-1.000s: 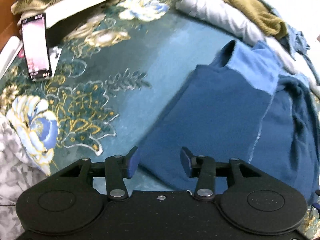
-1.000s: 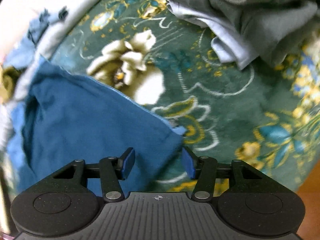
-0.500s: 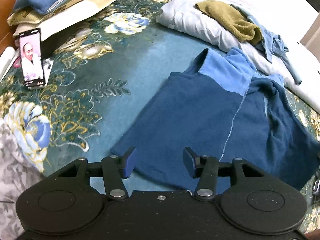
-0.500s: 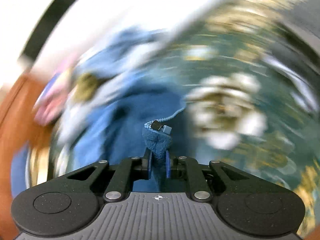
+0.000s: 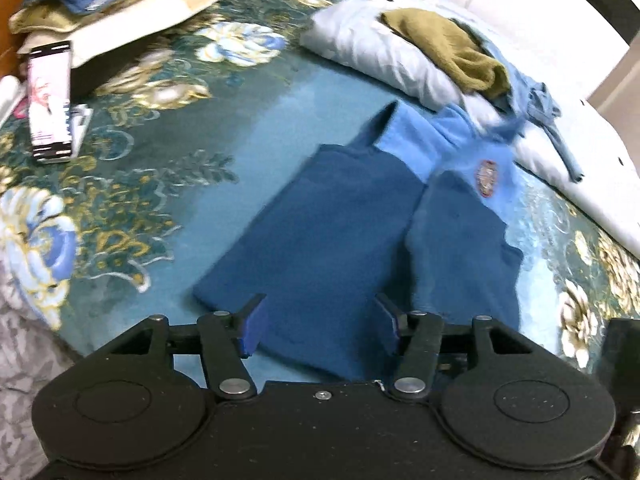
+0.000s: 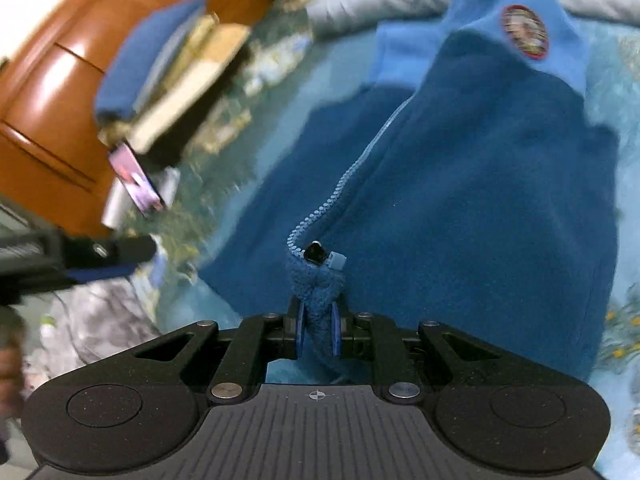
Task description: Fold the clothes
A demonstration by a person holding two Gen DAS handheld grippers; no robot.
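Note:
A dark blue fleece jacket (image 5: 340, 232) with light blue shoulders and a round badge lies on the floral bedspread. Its right half is folded over onto its left half. My left gripper (image 5: 318, 326) is open and empty, just above the jacket's near hem. My right gripper (image 6: 317, 330) is shut on the jacket's bottom corner by the zipper end (image 6: 324, 258), holding that flap (image 6: 480, 184) over the rest. The left gripper also shows at the left edge of the right wrist view (image 6: 112, 256).
A phone (image 5: 50, 100) leans at the left by stacked folded clothes (image 5: 112, 4). A white pillow (image 5: 384, 52) with an olive garment (image 5: 448, 48) lies beyond the jacket. Grey patterned fabric (image 5: 24, 352) is at the near left. A wooden headboard (image 6: 60, 80) stands behind.
My right gripper shut on the jacket's bottom zipper corner and swung it across, folding the right half over the left. My left gripper stayed open and drew back a little.

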